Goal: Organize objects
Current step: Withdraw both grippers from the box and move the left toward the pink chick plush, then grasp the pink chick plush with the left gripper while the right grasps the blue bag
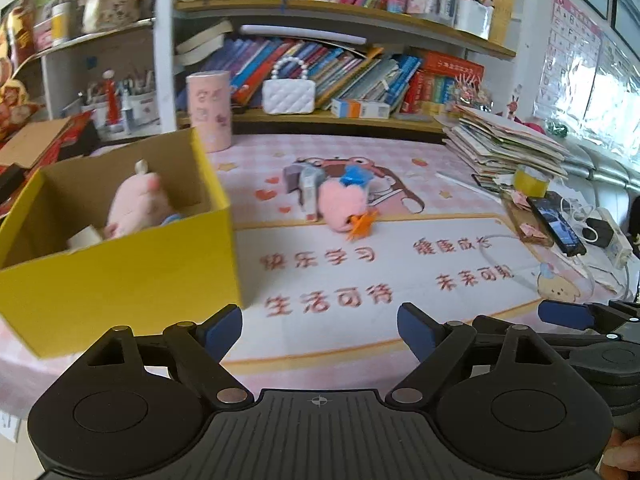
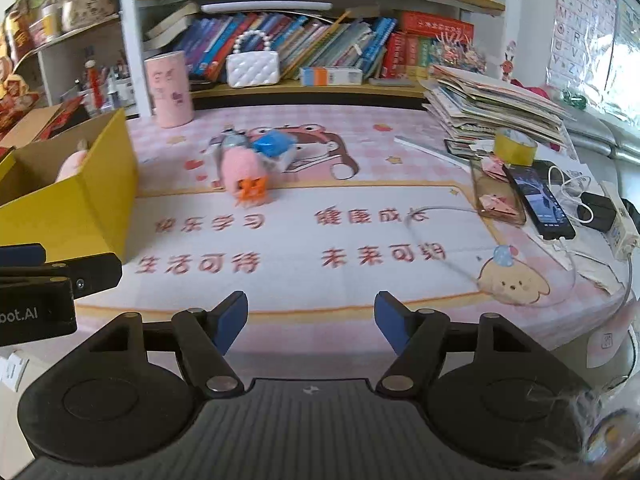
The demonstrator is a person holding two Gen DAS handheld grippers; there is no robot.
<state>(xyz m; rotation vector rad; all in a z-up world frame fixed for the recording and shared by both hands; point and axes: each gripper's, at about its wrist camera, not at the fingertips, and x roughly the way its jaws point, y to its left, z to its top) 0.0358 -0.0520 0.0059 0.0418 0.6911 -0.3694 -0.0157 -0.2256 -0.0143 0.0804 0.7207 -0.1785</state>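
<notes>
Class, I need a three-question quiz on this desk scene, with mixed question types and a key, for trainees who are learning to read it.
1. True or false: the left gripper holds something.
2. What already lies inside the yellow box?
A. a phone
B. a pink plush toy
C. a tape roll
3. Fill in: the pink plush with orange feet lies on the ____ beside a blue-topped item.

Key:
1. False; it is open and empty, like the right gripper.
2. B, the pink plush toy.
3. Desk mat.
</notes>
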